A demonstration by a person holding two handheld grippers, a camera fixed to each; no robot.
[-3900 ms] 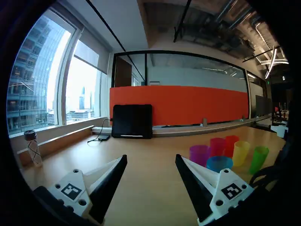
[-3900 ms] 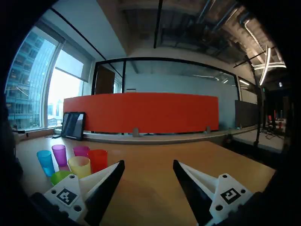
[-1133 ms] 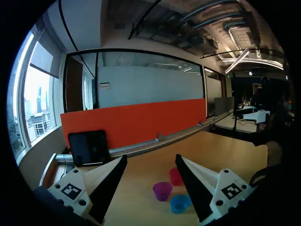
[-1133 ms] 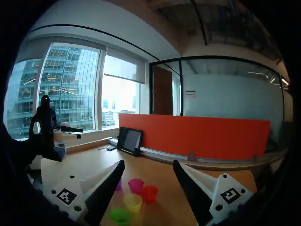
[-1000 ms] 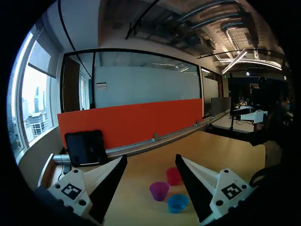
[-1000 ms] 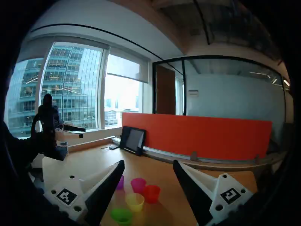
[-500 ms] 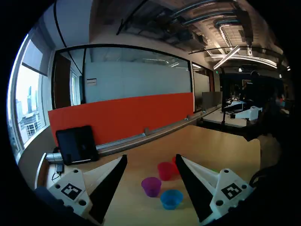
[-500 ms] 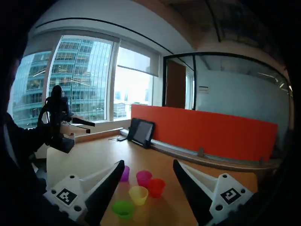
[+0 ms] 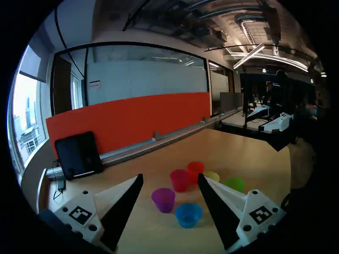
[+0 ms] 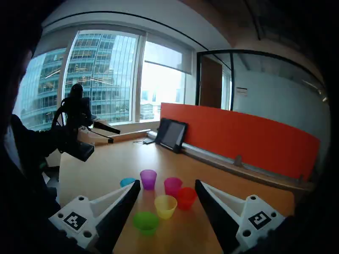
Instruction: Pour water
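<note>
Six plastic cups (image 10: 165, 206) cluster well inside the wooden surface's (image 10: 101, 165) edges, contents unclear; left gripper (image 9: 169, 175) and right gripper (image 10: 166, 182) fingers spread, released.

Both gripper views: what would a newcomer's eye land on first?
The cluster of six coloured cups on the wooden desk stands out first, just ahead of the open left gripper and right gripper. Behind them a long orange partition runs along the desk's far edge. In the right gripper view, big windows on the left show glass towers outside.
</note>
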